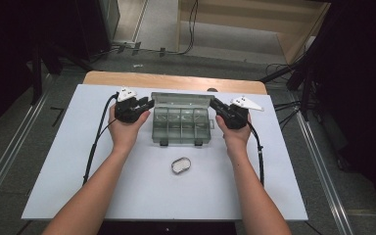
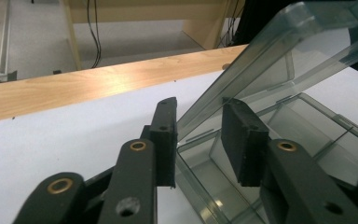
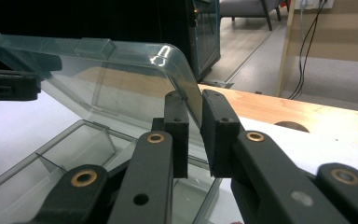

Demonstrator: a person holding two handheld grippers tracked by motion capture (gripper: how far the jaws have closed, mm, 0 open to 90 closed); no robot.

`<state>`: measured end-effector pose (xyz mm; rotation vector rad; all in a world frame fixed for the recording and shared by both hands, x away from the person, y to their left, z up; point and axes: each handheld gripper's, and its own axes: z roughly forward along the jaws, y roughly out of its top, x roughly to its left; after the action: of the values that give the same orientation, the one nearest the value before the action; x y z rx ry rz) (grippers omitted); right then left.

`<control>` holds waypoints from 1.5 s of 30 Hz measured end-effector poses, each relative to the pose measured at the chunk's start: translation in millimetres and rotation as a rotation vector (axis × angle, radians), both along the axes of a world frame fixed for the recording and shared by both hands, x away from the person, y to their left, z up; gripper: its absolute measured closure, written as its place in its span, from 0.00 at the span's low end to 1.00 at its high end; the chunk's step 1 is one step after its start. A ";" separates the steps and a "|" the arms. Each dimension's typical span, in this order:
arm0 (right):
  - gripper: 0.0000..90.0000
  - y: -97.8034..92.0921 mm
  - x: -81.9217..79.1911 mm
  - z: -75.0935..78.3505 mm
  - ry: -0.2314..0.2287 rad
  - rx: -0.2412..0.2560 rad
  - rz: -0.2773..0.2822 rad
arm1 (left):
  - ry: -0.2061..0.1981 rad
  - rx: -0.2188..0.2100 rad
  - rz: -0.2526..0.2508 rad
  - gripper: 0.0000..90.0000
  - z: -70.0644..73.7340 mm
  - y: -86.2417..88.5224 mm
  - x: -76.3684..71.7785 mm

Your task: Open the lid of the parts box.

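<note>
A clear plastic compartment box sits in the middle of the white table, its hinged lid raised at the back. My left gripper is at the box's left end. In the left gripper view the left gripper is open, its jaws set wide to either side of the lid's side edge, above the base. My right gripper is at the right end. In the right gripper view the right gripper is shut on the lid's corner edge, over the empty compartments.
A small oval tin with a pale inside lies on the white table top, in front of the box. A wooden strip runs along the table's far edge. Cables and dark stands are on the floor around the table.
</note>
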<state>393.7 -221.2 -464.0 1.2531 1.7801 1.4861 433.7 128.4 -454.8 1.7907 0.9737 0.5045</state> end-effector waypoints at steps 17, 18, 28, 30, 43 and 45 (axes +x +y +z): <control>0.89 1.3 11.5 3.8 0.005 -0.005 -0.030 | -0.012 0.019 0.029 0.95 0.6 -10.3 11.5; 0.88 1.4 13.6 3.3 0.004 -0.011 -0.033 | -0.009 0.011 0.031 0.95 0.6 -10.6 12.4; 0.86 7.1 24.8 -11.3 0.045 0.000 -0.098 | 0.005 -0.001 0.035 0.95 2.1 -11.2 20.6; 0.89 8.5 26.6 -14.2 0.052 0.000 -0.111 | 0.005 -0.001 0.034 0.95 2.0 -11.3 22.0; 0.95 13.5 35.0 -10.5 0.072 -0.027 -0.154 | 0.021 0.003 0.063 0.89 -16.8 -15.7 37.6; 0.95 12.9 36.7 -10.2 0.077 -0.024 -0.151 | 0.028 -0.004 0.063 0.87 -20.7 -15.0 40.7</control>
<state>430.4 -208.3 -474.2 1.4166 1.7046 1.3453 474.4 113.3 -475.5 1.7720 1.0518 0.5174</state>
